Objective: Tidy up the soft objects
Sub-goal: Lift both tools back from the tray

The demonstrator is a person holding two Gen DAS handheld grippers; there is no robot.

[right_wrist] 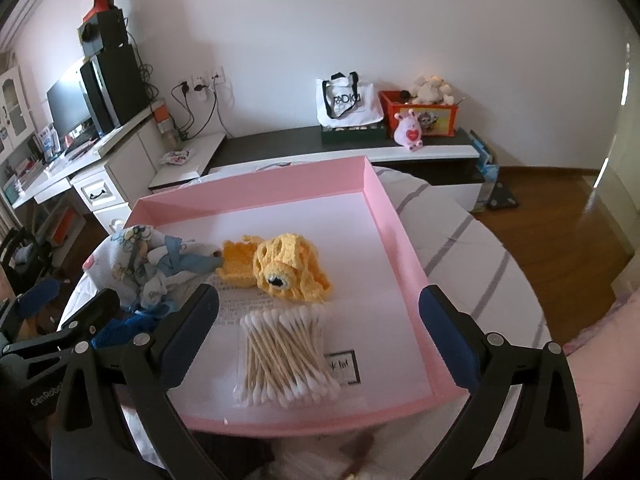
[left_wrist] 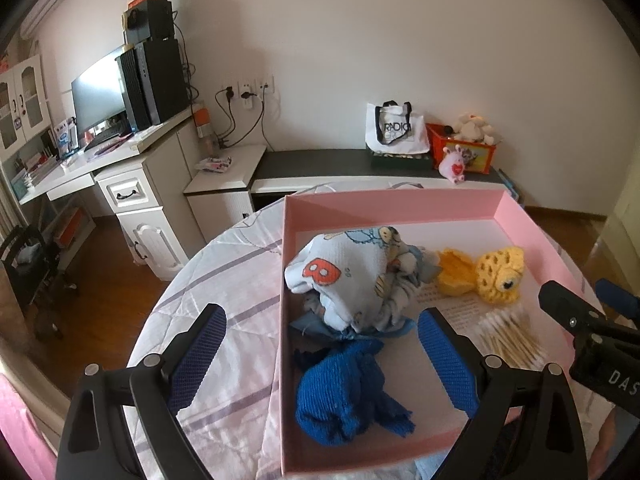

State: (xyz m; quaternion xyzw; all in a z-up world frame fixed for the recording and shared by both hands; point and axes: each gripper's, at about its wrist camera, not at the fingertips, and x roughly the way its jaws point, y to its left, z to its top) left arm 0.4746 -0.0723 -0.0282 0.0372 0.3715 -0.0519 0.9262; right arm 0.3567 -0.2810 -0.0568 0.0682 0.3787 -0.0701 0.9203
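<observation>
A pink box sits on a round table with a striped cloth. In it lie a patterned light-blue cloth bundle, a blue knitted piece, a yellow crocheted toy and a bundle of cotton swabs. My left gripper is open, straddling the box's left wall above the blue knit. My right gripper is open over the cotton swabs, with the yellow toy, the cloth bundle and the pink box ahead.
A low dark-topped cabinet along the wall holds a white tote bag, an orange toy box and a small pink plush. A white desk with a monitor stands at left. Wooden floor lies to the right.
</observation>
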